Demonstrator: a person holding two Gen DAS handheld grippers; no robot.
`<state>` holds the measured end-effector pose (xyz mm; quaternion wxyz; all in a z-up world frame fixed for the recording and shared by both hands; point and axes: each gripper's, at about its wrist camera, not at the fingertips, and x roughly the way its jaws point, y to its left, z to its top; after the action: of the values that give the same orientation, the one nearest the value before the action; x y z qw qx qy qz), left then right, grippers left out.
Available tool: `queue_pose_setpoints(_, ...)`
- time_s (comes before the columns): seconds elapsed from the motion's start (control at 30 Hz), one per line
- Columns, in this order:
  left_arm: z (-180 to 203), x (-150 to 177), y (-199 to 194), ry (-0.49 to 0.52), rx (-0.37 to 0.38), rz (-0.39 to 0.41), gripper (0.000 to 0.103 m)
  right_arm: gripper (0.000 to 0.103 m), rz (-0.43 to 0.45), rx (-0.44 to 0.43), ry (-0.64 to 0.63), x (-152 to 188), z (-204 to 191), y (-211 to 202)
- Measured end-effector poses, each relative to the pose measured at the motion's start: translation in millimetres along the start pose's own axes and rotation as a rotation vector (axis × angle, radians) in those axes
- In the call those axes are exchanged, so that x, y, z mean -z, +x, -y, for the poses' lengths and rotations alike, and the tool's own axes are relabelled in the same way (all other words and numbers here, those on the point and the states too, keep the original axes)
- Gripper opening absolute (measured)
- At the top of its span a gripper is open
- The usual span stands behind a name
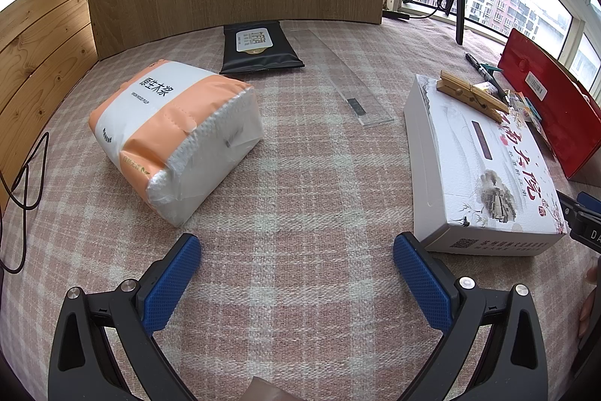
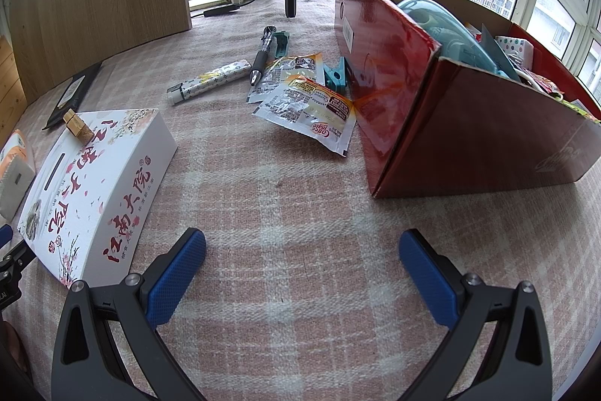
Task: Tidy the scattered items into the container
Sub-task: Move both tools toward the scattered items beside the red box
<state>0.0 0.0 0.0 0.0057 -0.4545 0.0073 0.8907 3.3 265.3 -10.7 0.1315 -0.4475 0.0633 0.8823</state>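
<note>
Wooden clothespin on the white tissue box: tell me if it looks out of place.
Yes. The wooden clothespin lies loose atop the white tissue box, near its far end, rather than in the red cardboard box.

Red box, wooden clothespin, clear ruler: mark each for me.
Red box [image 2: 462, 130], right wrist view, near side wall.
Wooden clothespin [image 1: 471, 93], left wrist view, middle of its body.
Clear ruler [image 1: 347, 81], left wrist view, mid-length of the strip.

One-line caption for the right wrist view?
Open right gripper above checked cloth, sachets beside red box.
</note>
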Motion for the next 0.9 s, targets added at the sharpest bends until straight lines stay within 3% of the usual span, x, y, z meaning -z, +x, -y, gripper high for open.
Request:
queue_pose_setpoints(0.57,-1,0,0,0.000,0.001,0.000,0.103,0.103,-0.007,-0.007,-0.013,0,2,-1)
queue_pose_setpoints(0.9,9,8,1,0.026,0.001,-0.032,0.102,0.103,-0.066,-0.016,-0.026,3,3,-6)
